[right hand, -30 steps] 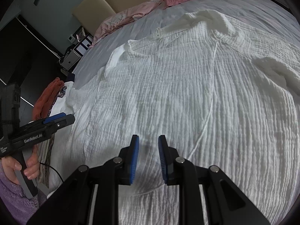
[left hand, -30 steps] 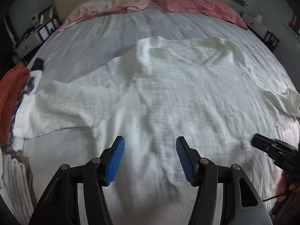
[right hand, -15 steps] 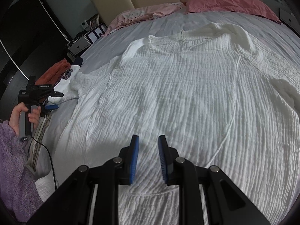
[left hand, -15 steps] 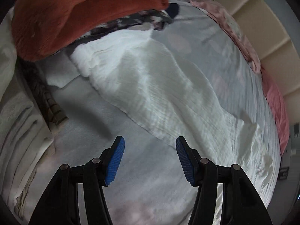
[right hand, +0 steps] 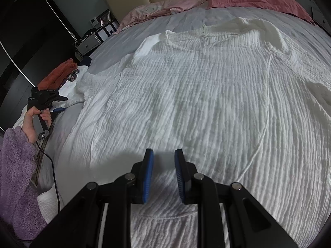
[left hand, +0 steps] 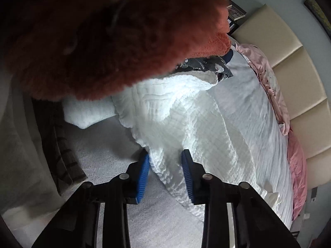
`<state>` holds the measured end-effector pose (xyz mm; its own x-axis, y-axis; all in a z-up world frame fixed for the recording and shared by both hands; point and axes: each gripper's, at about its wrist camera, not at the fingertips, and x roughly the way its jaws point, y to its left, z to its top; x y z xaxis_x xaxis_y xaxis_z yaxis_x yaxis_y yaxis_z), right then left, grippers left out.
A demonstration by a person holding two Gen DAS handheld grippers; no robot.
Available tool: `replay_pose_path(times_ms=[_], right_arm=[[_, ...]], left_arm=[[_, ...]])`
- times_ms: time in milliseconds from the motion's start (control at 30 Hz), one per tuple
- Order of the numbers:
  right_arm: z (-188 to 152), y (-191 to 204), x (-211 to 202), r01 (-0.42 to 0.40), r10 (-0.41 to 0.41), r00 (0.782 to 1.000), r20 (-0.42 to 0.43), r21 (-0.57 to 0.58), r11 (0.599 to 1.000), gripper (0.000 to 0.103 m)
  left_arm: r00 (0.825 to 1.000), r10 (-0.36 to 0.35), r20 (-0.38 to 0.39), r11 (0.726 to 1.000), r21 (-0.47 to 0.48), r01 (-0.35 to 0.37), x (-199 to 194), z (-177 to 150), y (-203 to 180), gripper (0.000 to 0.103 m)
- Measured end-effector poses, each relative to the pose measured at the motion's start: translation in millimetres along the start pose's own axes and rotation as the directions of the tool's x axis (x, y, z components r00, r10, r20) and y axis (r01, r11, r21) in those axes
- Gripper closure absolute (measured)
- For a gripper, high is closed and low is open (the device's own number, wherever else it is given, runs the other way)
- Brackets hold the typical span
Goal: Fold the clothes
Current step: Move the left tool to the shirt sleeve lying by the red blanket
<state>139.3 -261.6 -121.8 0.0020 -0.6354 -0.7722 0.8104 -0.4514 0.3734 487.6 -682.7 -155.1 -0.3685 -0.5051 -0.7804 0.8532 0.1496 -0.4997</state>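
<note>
**Left tool at the sleeve, right tool over the shirt**

The left tool [left hand: 165,170] has its blue pads apart, straddling the sleeve edge of the white shirt [right hand: 206,95]. The right tool [right hand: 163,173], pads also apart, hovers above the shirt's near hem. The shirt lies spread flat on the bed [right hand: 132,35]. An orange garment [left hand: 99,41] sits beside the sleeve end at the bed's left edge.

Your left gripper [left hand: 165,170] sits low over the grey bedsheet [left hand: 115,144], jaws apart around the crinkled edge of the white shirt's sleeve [left hand: 175,128]. A rust-orange fuzzy garment [left hand: 107,35] fills the upper frame, above a dark patterned cloth [left hand: 206,65].
</note>
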Motion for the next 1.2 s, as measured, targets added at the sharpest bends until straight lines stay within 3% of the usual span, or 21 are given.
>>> replay_pose_path(times_ms=[167, 267, 333, 367, 467, 500, 567, 633, 733, 833, 900, 967, 1033, 1067, 1133, 1200], right_arm=[[0, 2, -2, -0.016, 0.016, 1.0, 0.006, -0.006, 1.0, 0.082], [1, 3, -2, -0.017, 0.017, 1.0, 0.004, -0.002, 1.0, 0.082], [1, 3, -3, -0.017, 0.017, 1.0, 0.005, -0.001, 1.0, 0.082], [1, 3, -3, -0.016, 0.016, 1.0, 0.006, -0.001, 1.0, 0.082], [2, 2, -3, -0.015, 0.015, 1.0, 0.005, 0.001, 1.0, 0.082], [2, 2, -3, -0.015, 0.015, 1.0, 0.004, 0.0, 1.0, 0.082], [2, 2, -3, -0.012, 0.012, 1.0, 0.001, 0.001, 1.0, 0.082], [1, 0, -3, -0.01, 0.01, 1.0, 0.002, 0.003, 1.0, 0.082], [1, -1, -3, -0.014, 0.014, 1.0, 0.0, 0.011, 1.0, 0.082], [1, -2, 0, -0.015, 0.015, 1.0, -0.011, 0.014, 1.0, 0.082], [0, -2, 1, -0.015, 0.015, 1.0, -0.019, 0.014, 1.0, 0.082], [0, -1, 3, -0.016, 0.016, 1.0, -0.023, 0.013, 1.0, 0.082], [0, -1, 4, -0.015, 0.015, 1.0, -0.027, 0.013, 1.0, 0.082], [0, -1, 4, -0.015, 0.015, 0.999, -0.028, 0.013, 1.0, 0.082], [-1, -2, 4, -0.014, 0.014, 0.999, -0.032, 0.014, 1.0, 0.082], [-1, -2, 5, -0.013, 0.014, 0.999, -0.035, 0.015, 1.0, 0.082]], left_arm=[[0.997, -0.072, 0.019, 0.997, 0.013, 0.072, -9, -3, -8, 0.087], [0.987, -0.155, 0.031, 0.984, 0.092, 0.152, -27, -9, -33, 0.087], [0.975, -0.222, 0.022, 0.96, 0.178, 0.215, -41, -18, -58, 0.088], [0.967, -0.255, 0.012, 0.943, 0.225, 0.246, -47, -24, -72, 0.093], [0.943, -0.329, -0.041, 0.874, 0.364, 0.321, -60, -46, -109, 0.094], [0.941, -0.335, -0.054, 0.852, 0.408, 0.327, -65, -57, -118, 0.094], [0.952, -0.304, -0.046, 0.833, 0.471, 0.289, -69, -66, -128, 0.094], [0.968, -0.249, -0.026, 0.841, 0.49, 0.229, -70, -69, -129, 0.093], [0.988, -0.157, -0.013, 0.901, 0.407, 0.149, -54, -58, -112, 0.085], [0.996, -0.084, -0.039, 0.971, 0.22, 0.091, -40, -42, -76, 0.075], [0.998, -0.043, -0.051, 0.994, 0.098, 0.048, -34, -37, -49, 0.074], [0.999, -0.012, -0.046, 1.0, -0.018, 0.011, -29, -32, -26, 0.073], [0.999, 0.021, -0.037, 0.996, -0.085, -0.024, -25, -31, -13, 0.061], [0.999, 0.038, -0.035, 0.993, -0.113, -0.042, -23, -32, -7, 0.048], [0.999, 0.023, -0.025, 0.99, -0.141, -0.026, -20, -31, -3, 0.04], [1.0, -0.004, -0.008, 0.99, -0.138, 0.002, -17, -30, -5, 0.022]])
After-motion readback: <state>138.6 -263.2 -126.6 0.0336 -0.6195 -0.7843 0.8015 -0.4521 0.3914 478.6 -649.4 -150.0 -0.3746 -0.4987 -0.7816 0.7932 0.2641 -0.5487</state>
